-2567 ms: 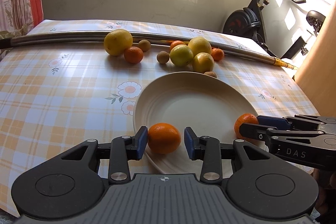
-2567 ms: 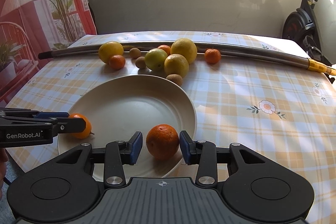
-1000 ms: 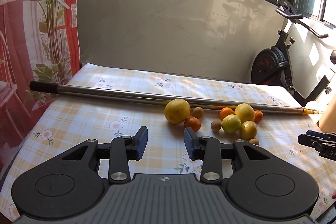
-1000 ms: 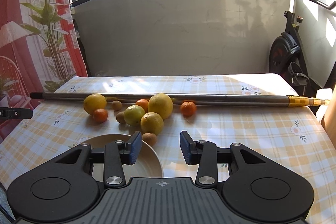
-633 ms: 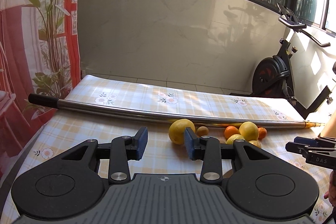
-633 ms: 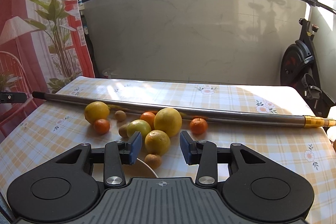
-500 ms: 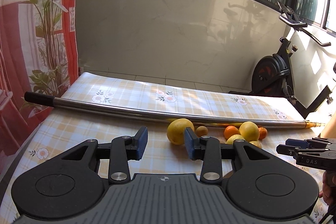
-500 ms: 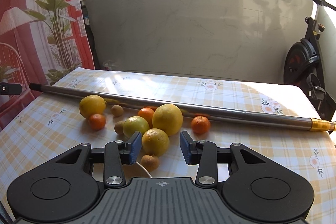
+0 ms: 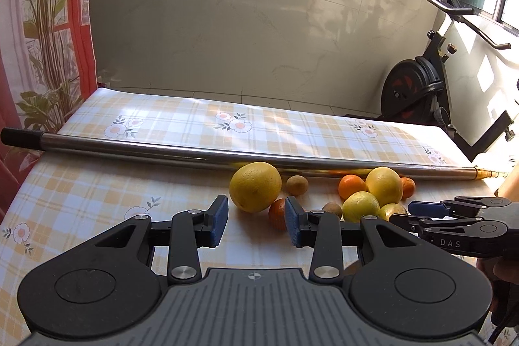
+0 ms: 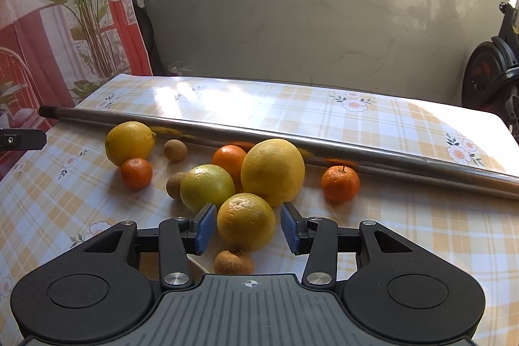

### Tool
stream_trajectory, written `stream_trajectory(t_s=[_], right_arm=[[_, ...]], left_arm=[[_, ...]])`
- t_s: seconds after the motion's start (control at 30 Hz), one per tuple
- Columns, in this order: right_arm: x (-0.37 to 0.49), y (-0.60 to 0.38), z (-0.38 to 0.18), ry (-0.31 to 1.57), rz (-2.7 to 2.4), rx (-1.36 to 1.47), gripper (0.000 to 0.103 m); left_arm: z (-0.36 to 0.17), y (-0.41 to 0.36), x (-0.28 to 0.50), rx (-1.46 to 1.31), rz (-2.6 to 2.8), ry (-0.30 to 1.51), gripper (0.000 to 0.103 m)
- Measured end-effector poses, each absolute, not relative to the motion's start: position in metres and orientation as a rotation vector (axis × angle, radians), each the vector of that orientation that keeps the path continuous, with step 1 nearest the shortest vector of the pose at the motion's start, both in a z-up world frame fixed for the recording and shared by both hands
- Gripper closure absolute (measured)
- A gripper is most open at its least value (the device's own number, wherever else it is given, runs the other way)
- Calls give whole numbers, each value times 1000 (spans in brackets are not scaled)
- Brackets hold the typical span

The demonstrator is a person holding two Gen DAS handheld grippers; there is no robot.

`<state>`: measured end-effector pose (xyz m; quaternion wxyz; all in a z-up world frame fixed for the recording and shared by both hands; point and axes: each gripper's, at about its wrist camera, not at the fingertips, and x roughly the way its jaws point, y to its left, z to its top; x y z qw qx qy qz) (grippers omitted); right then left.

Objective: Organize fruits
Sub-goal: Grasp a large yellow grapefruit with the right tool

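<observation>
Checked floral tablecloth [image 10: 405, 216]: your right gripper [image 10: 248, 229], jaws just widened and empty, has the dimpled yellow-orange citrus [image 10: 246, 222] dead ahead at 12 o'clock between its pads, untouched; left gripper [image 9: 253, 221] apart, farther off.

table [image 10: 405, 232]: checked cloth | fruits [image 10: 272, 172] | metal pole [image 10: 356, 156]

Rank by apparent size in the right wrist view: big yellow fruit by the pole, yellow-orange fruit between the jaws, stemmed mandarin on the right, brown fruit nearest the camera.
1. big yellow fruit
2. yellow-orange fruit, though it sits nearer, so the gap is unsure
3. stemmed mandarin
4. brown fruit, partly hidden
</observation>
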<state>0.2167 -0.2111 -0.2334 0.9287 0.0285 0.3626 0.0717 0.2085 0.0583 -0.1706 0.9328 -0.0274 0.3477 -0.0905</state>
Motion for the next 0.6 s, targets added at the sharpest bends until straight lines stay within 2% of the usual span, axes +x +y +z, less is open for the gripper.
stream_trajectory(t_s=[0.6], right_arm=[[227,-214,-252,781,164,98,60]], left_arm=[[-194,19,223,2,-303,767,63]])
